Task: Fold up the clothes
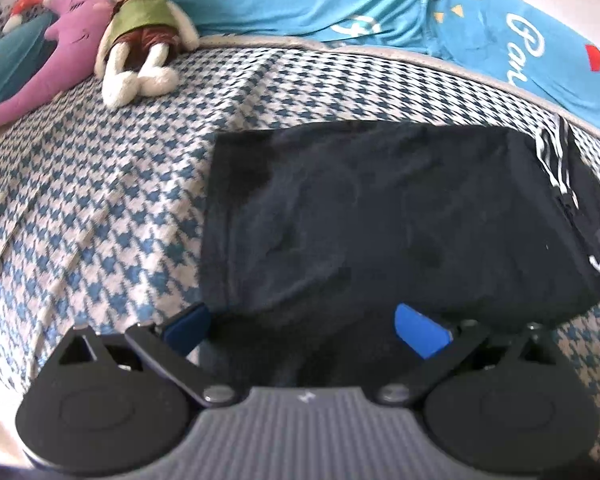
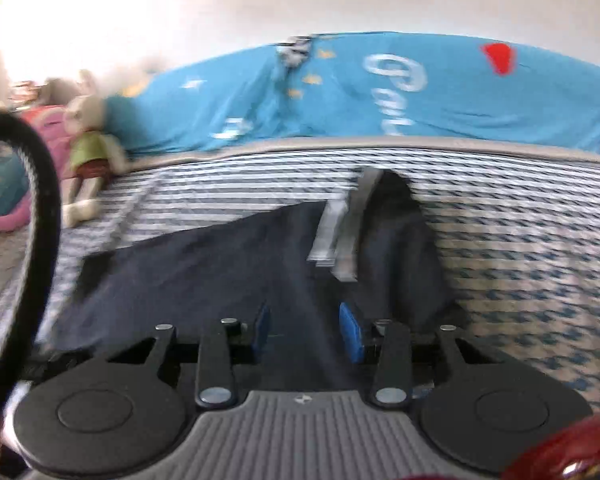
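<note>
Dark garment lies just ahead of both grippers, long axis L–R; left gripper spread wide, right gripper part-open astride a fold, not pinching.

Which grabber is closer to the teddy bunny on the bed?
Probably left. The left gripper sits at the dark garment's near edge, the bunny up-left. From the right gripper, the bunny looks smaller, far left.
</note>
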`<state>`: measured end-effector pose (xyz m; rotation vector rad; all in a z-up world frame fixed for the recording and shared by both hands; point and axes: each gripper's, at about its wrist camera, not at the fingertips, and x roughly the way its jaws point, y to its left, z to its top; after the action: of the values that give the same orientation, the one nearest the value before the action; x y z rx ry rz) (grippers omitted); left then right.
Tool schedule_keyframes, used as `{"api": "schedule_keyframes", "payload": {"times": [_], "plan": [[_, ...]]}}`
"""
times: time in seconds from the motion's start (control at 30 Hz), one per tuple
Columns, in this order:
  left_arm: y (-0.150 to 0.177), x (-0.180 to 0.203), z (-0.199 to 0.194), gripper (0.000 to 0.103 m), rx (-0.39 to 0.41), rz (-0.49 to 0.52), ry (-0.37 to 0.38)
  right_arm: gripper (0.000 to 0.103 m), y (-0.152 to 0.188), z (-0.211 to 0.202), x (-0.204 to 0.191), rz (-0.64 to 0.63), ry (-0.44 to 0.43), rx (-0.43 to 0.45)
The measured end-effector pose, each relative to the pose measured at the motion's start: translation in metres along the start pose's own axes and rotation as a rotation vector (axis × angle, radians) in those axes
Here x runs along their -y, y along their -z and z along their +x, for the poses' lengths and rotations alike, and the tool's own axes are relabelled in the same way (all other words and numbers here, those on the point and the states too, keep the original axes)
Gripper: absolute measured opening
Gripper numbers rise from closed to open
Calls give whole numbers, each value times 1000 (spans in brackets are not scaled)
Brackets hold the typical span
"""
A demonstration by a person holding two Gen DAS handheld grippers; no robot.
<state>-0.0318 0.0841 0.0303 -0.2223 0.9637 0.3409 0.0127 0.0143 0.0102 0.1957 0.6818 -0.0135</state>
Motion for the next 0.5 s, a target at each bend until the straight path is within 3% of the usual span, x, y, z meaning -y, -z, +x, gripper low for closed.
{"api": "schedule_keyframes", "payload": {"times": [0.27,0.5], "plan": [[-21,-29,-16,103,9,-6,-20,40,19,8,-61,-173,-197,-54],[-22,-49,-15,103,21,-63,4,40,40,10,-105,-301,-326,-83]]}}
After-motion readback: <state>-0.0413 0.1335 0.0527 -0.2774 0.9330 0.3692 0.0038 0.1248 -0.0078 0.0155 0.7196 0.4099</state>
